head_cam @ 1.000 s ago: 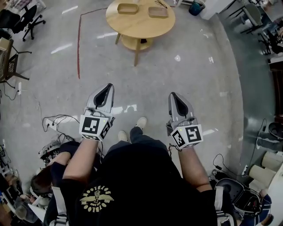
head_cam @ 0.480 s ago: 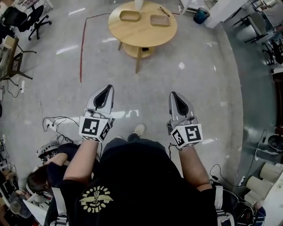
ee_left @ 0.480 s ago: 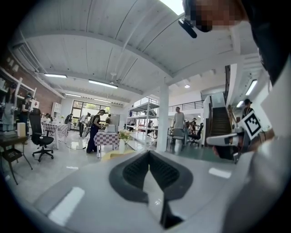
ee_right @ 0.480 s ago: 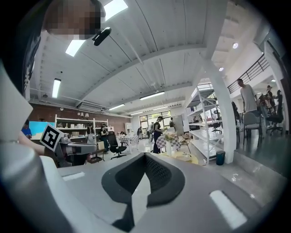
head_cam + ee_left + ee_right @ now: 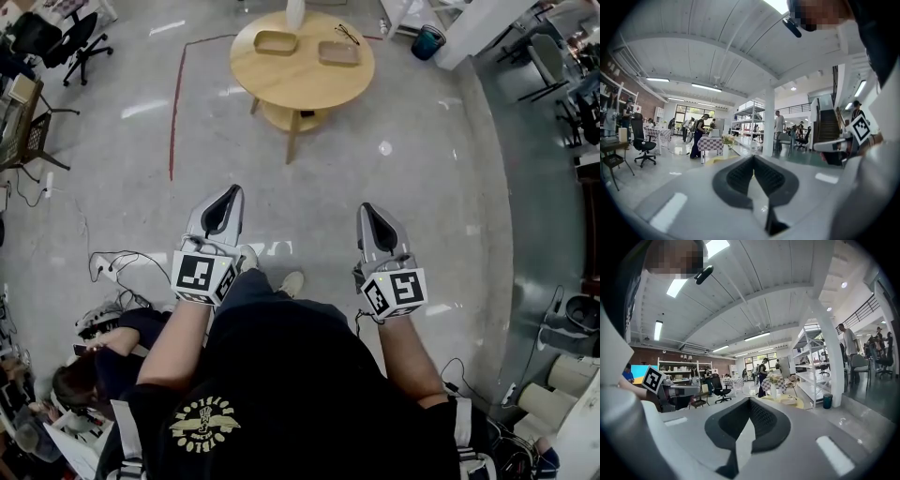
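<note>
— Grippers, state?
— My left gripper (image 5: pixel 230 194) and my right gripper (image 5: pixel 369 212): both clenched, empty, held above the floor (image 5: pixel 309 173).
— Nearest item?
— Round table (image 5: pixel 298 82), ahead of me, well apart.

I have both grippers held out in front of my torso, pointing toward the round table (image 5: pixel 302 56) and well short of it. My left gripper (image 5: pixel 233 190) sits toward the table's left side. Its 2 jaws are pressed together tip to tip with nothing between them. My right gripper (image 5: pixel 367 208) sits toward the table's right side, slightly farther from it, its 2 jaws likewise together and empty. A marker cube rides at each wrist: left cube (image 5: pixel 203 277), right cube (image 5: pixel 397 291). My 2 bare forearms (image 5: pixel 176 339) run straight back, roughly parallel, with the grippers well apart.
</note>
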